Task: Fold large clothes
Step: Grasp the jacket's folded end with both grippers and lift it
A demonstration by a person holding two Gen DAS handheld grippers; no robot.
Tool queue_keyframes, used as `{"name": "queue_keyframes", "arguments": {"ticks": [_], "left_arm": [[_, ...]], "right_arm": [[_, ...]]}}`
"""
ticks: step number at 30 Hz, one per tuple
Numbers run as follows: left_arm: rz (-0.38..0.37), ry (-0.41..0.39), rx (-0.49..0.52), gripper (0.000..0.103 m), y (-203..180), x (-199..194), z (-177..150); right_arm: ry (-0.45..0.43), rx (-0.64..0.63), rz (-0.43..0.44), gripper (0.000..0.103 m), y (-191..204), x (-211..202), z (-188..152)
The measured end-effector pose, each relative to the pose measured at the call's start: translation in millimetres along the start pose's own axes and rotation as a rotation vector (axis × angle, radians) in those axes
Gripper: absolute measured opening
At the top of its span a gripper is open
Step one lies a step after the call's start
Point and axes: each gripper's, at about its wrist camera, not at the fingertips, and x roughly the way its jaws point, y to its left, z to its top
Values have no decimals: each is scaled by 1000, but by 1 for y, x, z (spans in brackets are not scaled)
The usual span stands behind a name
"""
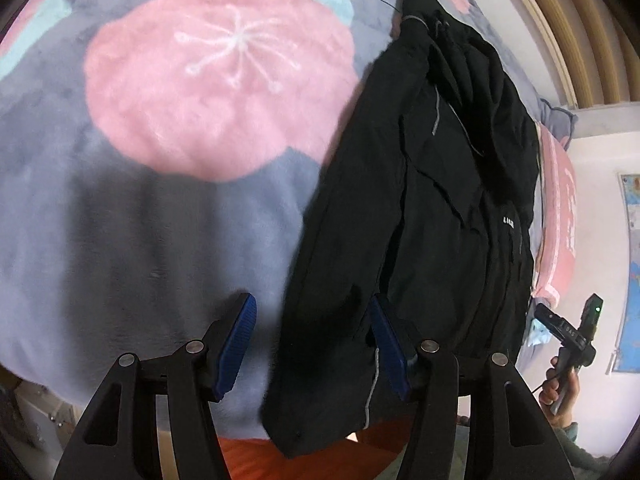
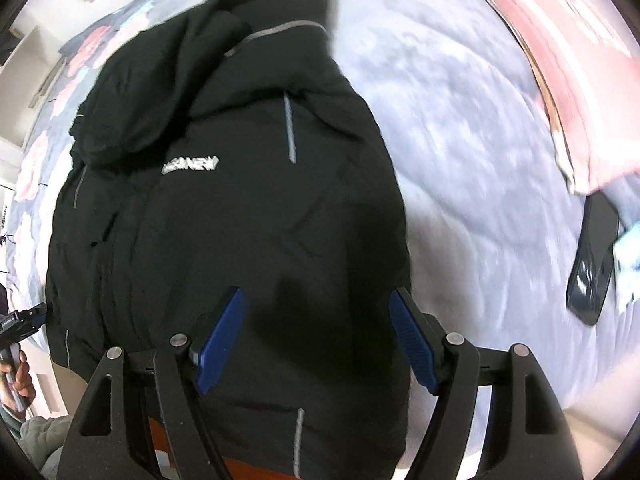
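A black jacket (image 1: 432,208) with grey reflective strips and a white chest logo lies lengthwise on the bed, hood at the far end, its hem hanging over the near edge. In the left wrist view my left gripper (image 1: 312,312) is open, its jaws astride the jacket's left hem edge; I cannot tell whether it touches. In the right wrist view the jacket (image 2: 224,208) fills the middle and my right gripper (image 2: 316,304) is open, held over its lower right part. The right gripper also shows in the left wrist view (image 1: 568,328), held by a hand at the jacket's right.
The bed has a grey blanket (image 1: 120,220) with large pink flowers. A pink pillow (image 2: 568,40) lies at the far right, a black phone (image 2: 596,256) beside it with a light blue cloth. Orange fabric (image 1: 248,456) shows below the bed edge.
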Motion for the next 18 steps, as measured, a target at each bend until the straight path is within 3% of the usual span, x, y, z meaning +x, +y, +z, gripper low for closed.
{"name": "queue_keyframes", "arguments": {"ticks": [6,8,9,11,12,15,18], "left_arm": [[51,7,53,60,-6,16,-4],[28,-4,44,57,-6,14,-4],[9,-6,49,43,-7,13,-4],[-52,0,61,35,-13,8,-6],[-68,-4,70,34,-14,5,-6],[-140,-25,59,34,-21,-2,-6],[-137,-8,52,34,-24,6,-6]], "right_arm": [[14,9,-4,76,-11,2,-14],[16,7,-3,76,-13,2,-17],[19,7,-2,76,-15,2,-20],[23,15,4,76,-19,-1,-25],[25,24,10,76,-22,-2,-28],[20,57,25,63,-40,-7,-39],[47,122,63,63,-62,-4,-52]]}}
